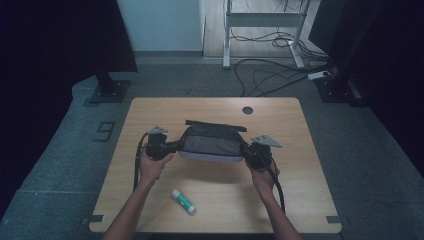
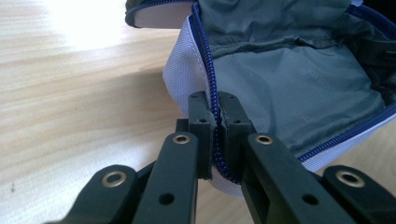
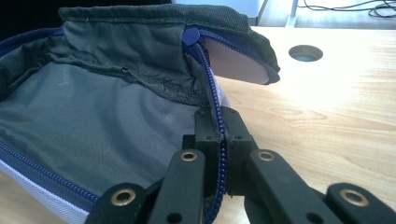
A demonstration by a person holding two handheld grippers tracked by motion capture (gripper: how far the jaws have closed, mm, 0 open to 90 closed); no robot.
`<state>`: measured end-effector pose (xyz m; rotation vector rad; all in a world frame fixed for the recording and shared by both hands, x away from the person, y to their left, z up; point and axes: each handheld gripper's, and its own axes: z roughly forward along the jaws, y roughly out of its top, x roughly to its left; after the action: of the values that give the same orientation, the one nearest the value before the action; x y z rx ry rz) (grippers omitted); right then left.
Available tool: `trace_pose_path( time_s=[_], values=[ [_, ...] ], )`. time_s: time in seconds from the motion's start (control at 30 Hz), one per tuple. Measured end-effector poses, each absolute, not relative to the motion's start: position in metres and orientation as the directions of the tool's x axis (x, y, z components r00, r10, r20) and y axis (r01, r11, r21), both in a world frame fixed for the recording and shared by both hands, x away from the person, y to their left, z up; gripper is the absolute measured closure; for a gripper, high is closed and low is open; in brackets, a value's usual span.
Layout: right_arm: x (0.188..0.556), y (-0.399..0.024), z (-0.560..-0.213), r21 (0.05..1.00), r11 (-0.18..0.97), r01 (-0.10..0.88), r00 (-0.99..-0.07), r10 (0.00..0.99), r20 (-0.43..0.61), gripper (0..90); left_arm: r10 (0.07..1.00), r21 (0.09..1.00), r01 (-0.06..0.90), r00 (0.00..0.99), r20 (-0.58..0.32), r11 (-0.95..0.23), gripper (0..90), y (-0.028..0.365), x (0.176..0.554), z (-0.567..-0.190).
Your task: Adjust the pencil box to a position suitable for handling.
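High view shows a soft fabric pouch [image 1: 210, 142] in the middle of a pale wood-grain table [image 1: 300, 190], unzipped, its dark flap standing up at the back. The outer shell is white woven cloth edged with a blue coil zipper [image 2: 205, 70]; the lining [image 3: 84, 126] is smooth, creased grey fabric, and nothing can be seen lying inside it. A small white glue stick [image 1: 183, 201] with a green band lies on the table nearer the person, apart from the pouch. The left gripper [image 2: 213, 109] is clamped on the zipper edge at the pouch's left end, and the right gripper [image 3: 219, 123] is clamped on the zipper edge at its right end. Both forearms reach in from below, hands wrapped around the gripper bodies.
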<state>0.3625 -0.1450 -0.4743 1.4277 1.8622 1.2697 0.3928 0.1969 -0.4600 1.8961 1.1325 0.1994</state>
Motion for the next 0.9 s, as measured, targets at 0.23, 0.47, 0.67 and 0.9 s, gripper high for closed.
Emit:
trace_pose_path(
  time_s=[0.23,0.47,0.67,0.9],
  values=[
    [0.339,-0.143,-0.478,0.879,0.056,0.473,-0.380,0.913,0.147,86.1,0.750,0.753,0.626,0.593,-0.292,-0.202,85.8,0.203,0.376,-0.468],
    [0.332,-0.146,-0.505,0.843,0.083,0.532,-0.385,0.910,0.153,85.8,0.747,0.698,0.674,0.588,-0.310,-0.241,85.5,0.199,0.375,-0.492],
    [0.334,-0.151,-0.523,0.815,0.081,0.574,-0.378,0.909,0.176,85.7,0.744,0.664,0.698,0.589,-0.318,-0.269,84.7,0.192,0.375,-0.509],
    [0.333,-0.157,-0.535,0.795,0.096,0.599,-0.374,0.911,0.172,84.4,0.732,0.631,0.716,0.596,-0.329,-0.299,82.4,0.185,0.373,-0.518]
  ],
)
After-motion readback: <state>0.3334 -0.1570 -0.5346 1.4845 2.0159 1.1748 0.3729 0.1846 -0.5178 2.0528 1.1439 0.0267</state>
